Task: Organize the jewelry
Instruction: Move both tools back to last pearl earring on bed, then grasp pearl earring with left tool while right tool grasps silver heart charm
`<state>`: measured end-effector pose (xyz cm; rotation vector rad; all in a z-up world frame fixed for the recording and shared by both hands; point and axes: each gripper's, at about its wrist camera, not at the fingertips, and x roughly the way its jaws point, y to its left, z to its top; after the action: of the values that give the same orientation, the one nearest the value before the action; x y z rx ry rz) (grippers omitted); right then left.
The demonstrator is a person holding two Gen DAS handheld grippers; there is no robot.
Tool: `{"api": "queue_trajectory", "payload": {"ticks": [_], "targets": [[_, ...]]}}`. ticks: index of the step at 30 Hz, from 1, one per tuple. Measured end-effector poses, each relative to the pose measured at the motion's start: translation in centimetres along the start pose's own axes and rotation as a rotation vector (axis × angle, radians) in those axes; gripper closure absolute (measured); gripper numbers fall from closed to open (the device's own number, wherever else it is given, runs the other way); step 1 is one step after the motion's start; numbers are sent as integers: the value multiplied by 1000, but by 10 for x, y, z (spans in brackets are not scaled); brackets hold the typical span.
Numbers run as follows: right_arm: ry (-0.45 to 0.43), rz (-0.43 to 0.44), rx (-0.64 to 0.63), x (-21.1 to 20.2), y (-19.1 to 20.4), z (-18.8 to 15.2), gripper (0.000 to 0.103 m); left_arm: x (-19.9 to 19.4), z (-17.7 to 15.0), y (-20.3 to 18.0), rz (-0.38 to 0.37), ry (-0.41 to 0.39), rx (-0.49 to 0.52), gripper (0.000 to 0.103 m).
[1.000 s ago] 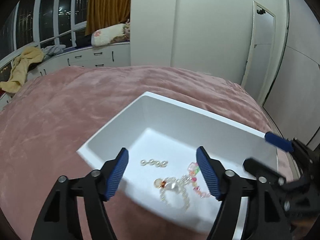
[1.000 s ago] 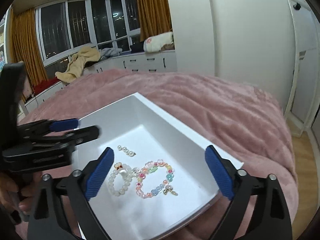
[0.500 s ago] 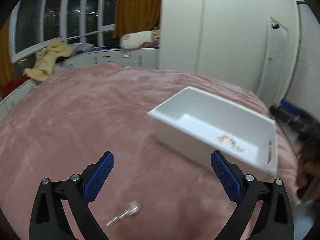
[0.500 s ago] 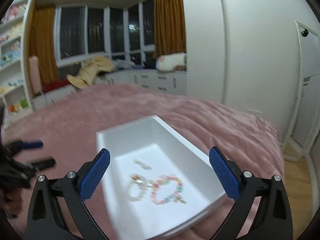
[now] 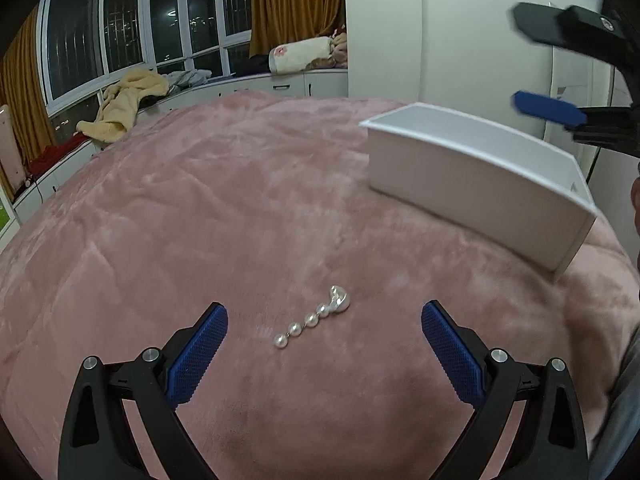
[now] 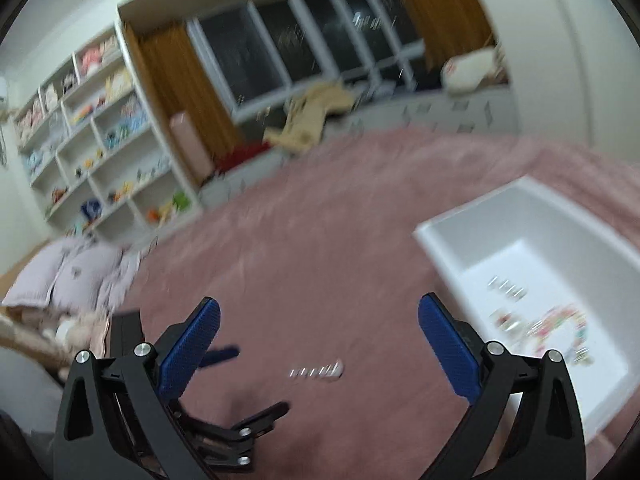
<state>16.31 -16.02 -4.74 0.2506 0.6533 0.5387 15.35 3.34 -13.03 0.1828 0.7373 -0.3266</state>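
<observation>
A pearl drop earring (image 5: 314, 321) lies on the pink blanket (image 5: 200, 216), just ahead of my open, empty left gripper (image 5: 324, 344), between the lines of its fingers. The white box (image 5: 472, 176) stands to the right and farther off. In the blurred right wrist view my right gripper (image 6: 319, 340) is open and empty, high above the blanket. The earring (image 6: 318, 371) shows below it, and the box (image 6: 452, 236) at right holds a pearl bracelet, a coloured bead bracelet (image 6: 560, 324) and a small pearl piece (image 6: 506, 289).
The blanket covers a bed. A window bench with clothes (image 5: 124, 108) and a pillow (image 5: 300, 54) runs along the back. Shelves (image 6: 92, 152) and a pale cushion (image 6: 68, 276) stand at left. My right gripper shows at the upper right of the left wrist view (image 5: 560, 80).
My left gripper has left the box, swung left and come down over the earring on the blanket. My right gripper has risen and turned left, away from the box.
</observation>
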Motion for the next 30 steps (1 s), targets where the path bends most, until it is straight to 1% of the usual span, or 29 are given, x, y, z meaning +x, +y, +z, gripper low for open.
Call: {"api": "queue_trajectory", "payload": {"ticks": [1,2,3,4,5,6,7,8,10,11,12,13,14,16,17,18,19,20,21,22,25,26,29,30], "targets": [[33,3,-6,11,1,-1,5,5,-2,1,-1,4,4,5],[40,-8,-26,18,3,-3,5,9,-4,2,0,4,7,5],[36,-31,-71,23,7,-5,6,15,-5,3,4,1,13,5],[37,-60,-147,28,12,-8,6,20,-6,3,6,0,16,6],[46,-84,-204,33,17,-11,6,25,-6,5,5,5,20,9],[73,-109,-243,41,17,-14,6,32,-6,7,-12,18,18,15],[100,-112,-241,49,14,-15,6,37,-7,11,-35,34,9,20],[123,-112,-226,57,9,-18,7,42,-7,14,-50,45,1,21],[160,-107,-202,71,3,-25,8,56,-9,21,-62,72,-15,34],[192,-108,-196,80,-1,-28,8,63,-10,24,-65,89,-17,37],[213,-107,-194,86,-4,-32,12,69,-12,26,-68,102,-18,40],[245,-101,-192,95,-6,-36,18,73,-14,27,-69,110,-16,45],[272,-95,-195,102,-7,-38,21,77,-15,28,-73,118,-13,48],[326,-74,-220,113,-9,-46,36,83,-20,29,-83,138,-6,62],[357,-63,-243,119,-9,-51,39,83,-22,29,-82,140,-4,66],[381,-56,-265,123,-8,-54,45,83,-24,31,-82,140,-4,73],[404,-50,-299,129,-5,-60,49,82,-26,36,-82,141,-15,82],[422,-47,-333,133,-4,-66,51,82,-28,41,-80,144,-32,87],[439,-38,-361,136,-2,-71,55,81,-29,46,-85,148,-48,87],[462,-31,-395,141,0,-77,56,81,-31,53,-101,150,-69,87],[475,-15,-449,152,8,-87,58,77,-35,59,-95,151,-62,87],[473,-12,-453,154,9,-88,58,77,-35,59,-93,151,-60,87],[478,-12,-417,160,6,-87,68,74,-36,61,-90,156,-71,87],[480,-18,-402,161,2,-86,74,73,-37,62,-91,159,-77,87]]}}
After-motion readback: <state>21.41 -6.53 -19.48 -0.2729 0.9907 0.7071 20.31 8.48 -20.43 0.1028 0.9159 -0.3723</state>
